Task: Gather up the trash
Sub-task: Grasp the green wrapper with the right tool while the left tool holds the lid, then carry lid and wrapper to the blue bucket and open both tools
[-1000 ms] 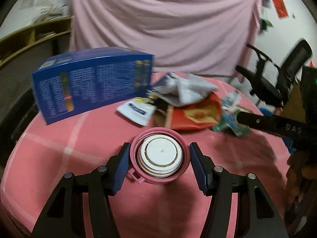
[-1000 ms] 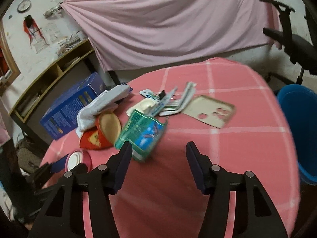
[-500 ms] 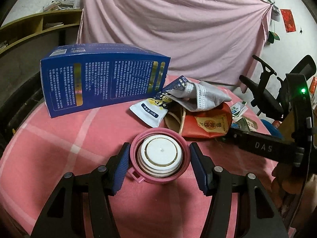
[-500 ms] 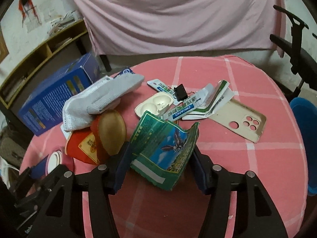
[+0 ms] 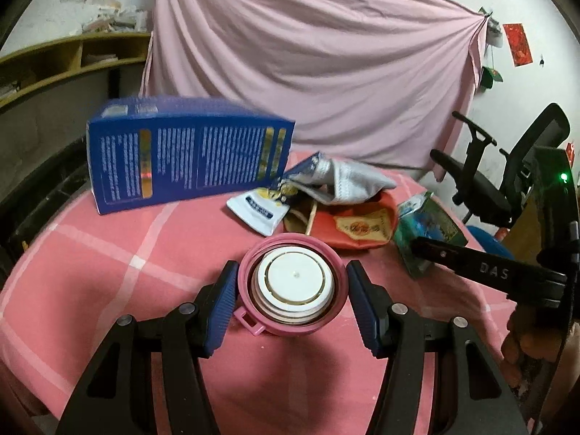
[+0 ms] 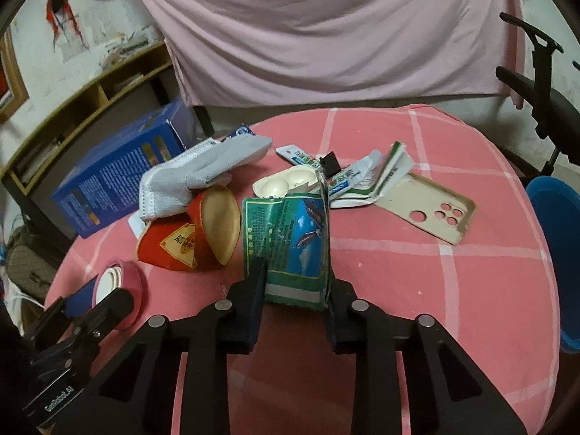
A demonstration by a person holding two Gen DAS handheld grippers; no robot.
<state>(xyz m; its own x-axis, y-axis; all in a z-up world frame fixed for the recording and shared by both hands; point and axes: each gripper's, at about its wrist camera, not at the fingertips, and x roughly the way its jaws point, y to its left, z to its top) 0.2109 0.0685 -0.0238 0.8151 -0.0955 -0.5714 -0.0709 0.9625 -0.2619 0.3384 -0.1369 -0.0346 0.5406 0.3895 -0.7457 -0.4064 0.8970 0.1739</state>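
Fingers of right gripper [image 6: 291, 290] closing on green packet [image 6: 290, 239], left gripper [image 5: 293, 299] clasping pink lid [image 5: 293, 284], phone case [image 6: 426, 210] in right view only.

My green packet [image 6: 288, 243] stands crumpled on the pink cloth. My pink lid [image 5: 293, 284] lies flat nearby, white insert up.

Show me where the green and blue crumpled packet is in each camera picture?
Left wrist view: the green and blue packet sits at the right, behind the right gripper's black finger.
Right wrist view: the packet is in the middle, between the closing jaws of the right gripper, creased by them.
Shared landmark: the blue box on the pink tablecloth.
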